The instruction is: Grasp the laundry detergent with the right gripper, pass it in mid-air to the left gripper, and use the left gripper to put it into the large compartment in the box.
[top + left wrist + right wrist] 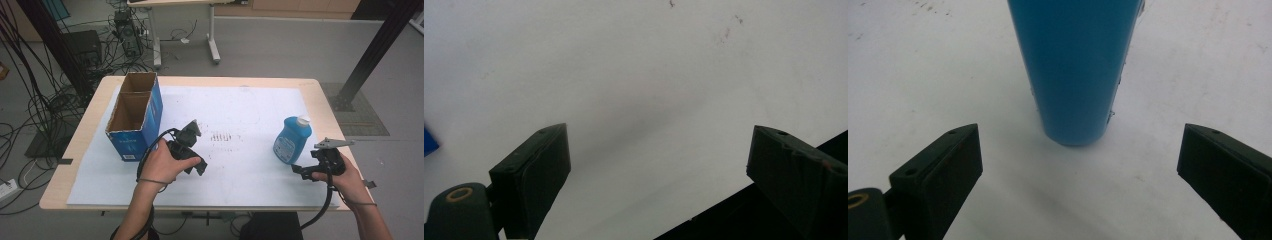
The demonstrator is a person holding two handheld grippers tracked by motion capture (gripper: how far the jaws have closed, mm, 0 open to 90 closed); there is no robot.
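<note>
Both claws stood released: the left claw (197,167) hovered over the white-covered counter (240,105) beside the open cardboard box (135,115). Right claw (300,171) pointed at the upright blue bottle (292,140), just beside it, not touching.

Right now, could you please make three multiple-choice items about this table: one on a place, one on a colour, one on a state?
1. Where does the box stand?
A. at the table's left side
B. at its right side
C. on the floor

2. What colour is the bottle?
A. red
B. blue
C. green

3. How is the right gripper?
A. shut on the bottle
B. shut on the box
C. open, short of the bottle

Answers:
1. A, the high view shows it left of the left gripper.
2. B, its body is blue with a white cap.
3. C, white sheet shows between its fingers and the bottle.
</note>
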